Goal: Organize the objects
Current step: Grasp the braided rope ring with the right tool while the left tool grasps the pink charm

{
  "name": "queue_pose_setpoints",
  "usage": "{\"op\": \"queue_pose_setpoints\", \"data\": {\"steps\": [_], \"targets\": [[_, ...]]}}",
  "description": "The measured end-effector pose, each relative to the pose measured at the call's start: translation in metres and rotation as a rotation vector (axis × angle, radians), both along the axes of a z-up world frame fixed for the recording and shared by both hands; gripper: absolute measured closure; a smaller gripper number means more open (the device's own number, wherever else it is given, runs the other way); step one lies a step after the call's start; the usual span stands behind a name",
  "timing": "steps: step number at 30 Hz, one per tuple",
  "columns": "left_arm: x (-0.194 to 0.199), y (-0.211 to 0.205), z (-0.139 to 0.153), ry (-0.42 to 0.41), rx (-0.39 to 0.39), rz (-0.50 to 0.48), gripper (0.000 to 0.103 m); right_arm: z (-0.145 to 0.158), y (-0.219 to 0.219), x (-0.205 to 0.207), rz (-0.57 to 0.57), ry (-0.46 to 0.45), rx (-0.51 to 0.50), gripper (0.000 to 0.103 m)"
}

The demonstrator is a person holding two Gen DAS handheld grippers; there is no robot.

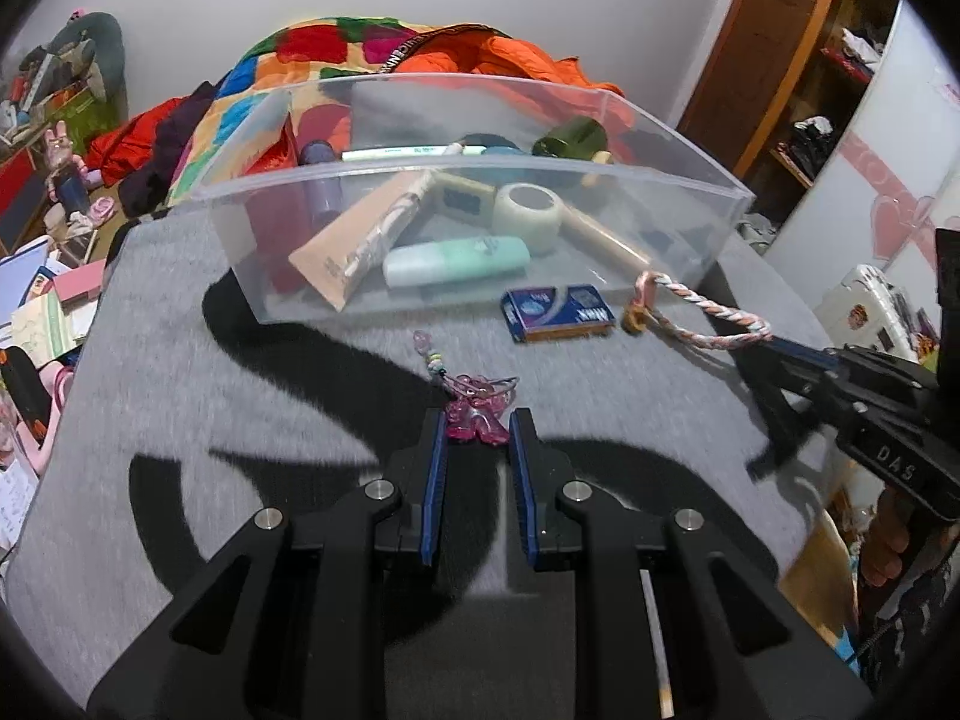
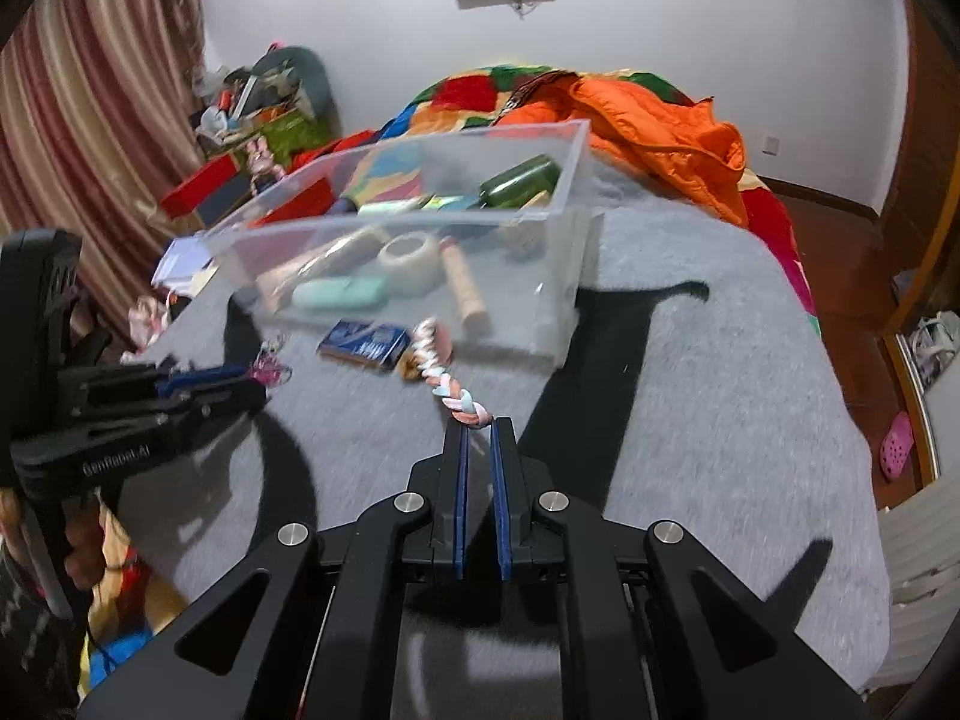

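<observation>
Left gripper (image 1: 478,427) jaws clamped on pink charm (image 1: 474,420), frame centre; right gripper (image 2: 478,423) jaws pinched on braided rope (image 2: 447,387). Pickup done, probably; next, carried into clear bin (image 1: 420,294), upper centre.

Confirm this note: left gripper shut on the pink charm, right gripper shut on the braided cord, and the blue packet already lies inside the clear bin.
Not quite. The blue packet lies on the grey blanket in front of the clear bin, as the left wrist view shows. The left gripper on the pink charm and the right gripper on the braided cord stand.
</observation>
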State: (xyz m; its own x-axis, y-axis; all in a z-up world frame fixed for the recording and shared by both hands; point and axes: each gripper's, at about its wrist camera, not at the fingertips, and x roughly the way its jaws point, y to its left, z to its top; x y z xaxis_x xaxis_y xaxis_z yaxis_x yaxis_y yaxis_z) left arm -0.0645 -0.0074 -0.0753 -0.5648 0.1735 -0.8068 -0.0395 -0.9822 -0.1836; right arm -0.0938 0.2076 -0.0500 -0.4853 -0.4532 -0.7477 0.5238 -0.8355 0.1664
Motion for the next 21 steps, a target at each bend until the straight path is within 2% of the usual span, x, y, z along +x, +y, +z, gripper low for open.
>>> {"op": "queue_pose_setpoints", "data": {"steps": [6,7,10,11,14,16,18,20,21], "targets": [[0.010,0.005,0.000,0.007,-0.030,-0.023,0.083,0.000,0.005,0.010,0.037,-0.019,0.027,0.094],[0.010,0.006,0.000,0.006,-0.033,-0.023,0.082,0.001,0.006,0.009,0.039,-0.023,0.022,0.089],[0.010,0.006,0.000,0.007,-0.041,-0.025,0.076,0.005,0.004,0.007,0.043,-0.020,0.011,0.064],[0.010,0.006,0.000,0.008,-0.042,-0.023,0.072,0.006,0.003,0.007,0.045,-0.012,0.006,0.061],[0.009,0.006,0.000,0.012,-0.054,-0.019,0.061,0.011,-0.004,0.006,0.061,0.010,0.000,0.060],[0.006,0.006,-0.001,0.011,-0.058,-0.016,0.059,0.010,-0.012,0.001,0.065,0.015,0.013,0.058],[0.003,0.007,-0.002,0.013,-0.062,-0.014,0.059,0.007,-0.019,-0.006,0.070,0.008,0.025,0.053],[-0.001,0.008,-0.002,0.018,-0.069,-0.012,0.059,0.001,-0.027,-0.014,0.070,-0.002,0.037,0.041],[-0.002,0.009,-0.003,0.020,-0.072,-0.011,0.059,-0.001,-0.029,-0.017,0.072,-0.008,0.041,0.040]]}}
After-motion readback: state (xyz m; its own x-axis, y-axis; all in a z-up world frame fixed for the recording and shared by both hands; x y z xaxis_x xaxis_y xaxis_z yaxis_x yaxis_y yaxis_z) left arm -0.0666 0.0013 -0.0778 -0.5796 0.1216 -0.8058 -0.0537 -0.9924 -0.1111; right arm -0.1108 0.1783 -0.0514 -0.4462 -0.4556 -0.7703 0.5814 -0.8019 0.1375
